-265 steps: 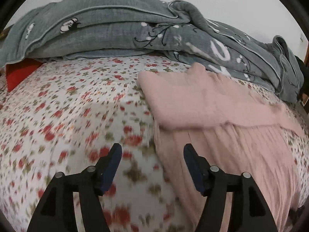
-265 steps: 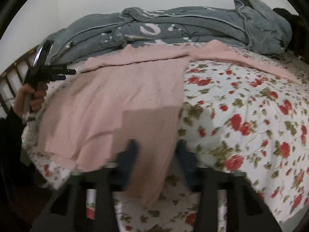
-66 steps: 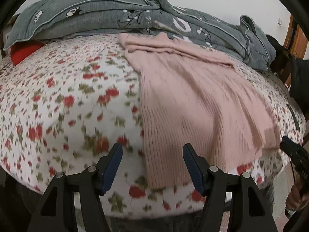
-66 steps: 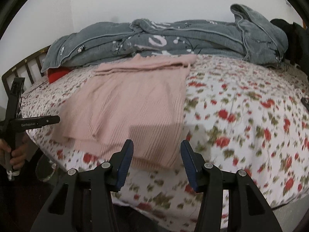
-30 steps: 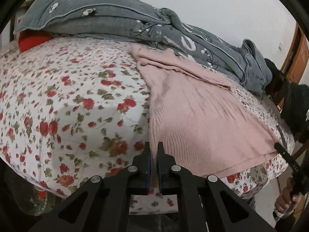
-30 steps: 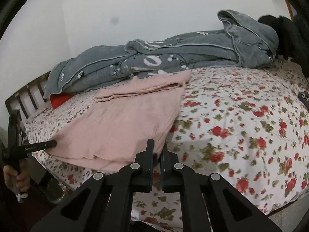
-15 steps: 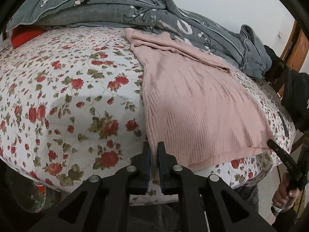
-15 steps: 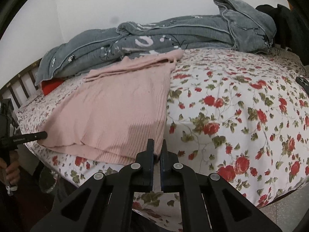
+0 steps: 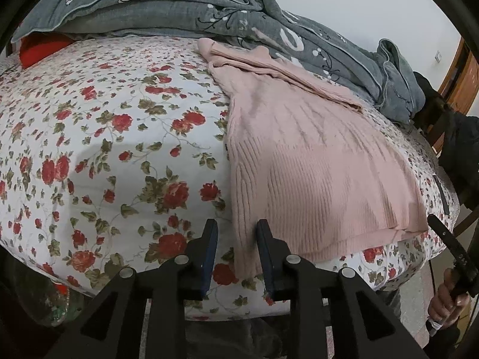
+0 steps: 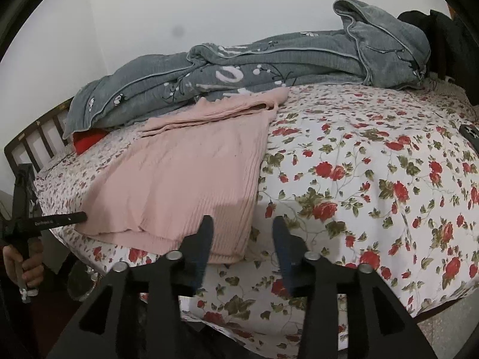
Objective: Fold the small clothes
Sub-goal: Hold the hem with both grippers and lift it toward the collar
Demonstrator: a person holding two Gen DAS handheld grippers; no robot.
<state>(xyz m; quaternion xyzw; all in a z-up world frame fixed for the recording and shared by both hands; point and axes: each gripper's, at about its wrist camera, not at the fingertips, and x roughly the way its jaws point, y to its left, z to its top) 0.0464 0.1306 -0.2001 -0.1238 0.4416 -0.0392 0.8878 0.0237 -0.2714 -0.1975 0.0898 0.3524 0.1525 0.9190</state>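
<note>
A pink ribbed knit garment [image 9: 305, 161] lies flat on the floral bedsheet [image 9: 104, 149], its hem at the bed's near edge and its sleeves folded across the far end. It also shows in the right wrist view [image 10: 191, 179]. My left gripper [image 9: 235, 239] is open at the hem's left corner, which lies between its fingers. My right gripper [image 10: 242, 236] is open at the hem's right corner. Each gripper shows in the other's view, the right gripper [image 9: 449, 245] and the left gripper [image 10: 51, 220].
A grey patterned quilt [image 9: 209, 15] is heaped along the far side of the bed, also in the right wrist view [image 10: 269, 65]. A red pillow [image 9: 42, 48] lies under it. A slatted headboard [image 10: 33, 143] and a dark phone [image 10: 470, 131] are at the bed's edges.
Both grippers were shut on the hem corners half a second ago and have opened, letting the garment go. The hem now lies flat on the bed.
</note>
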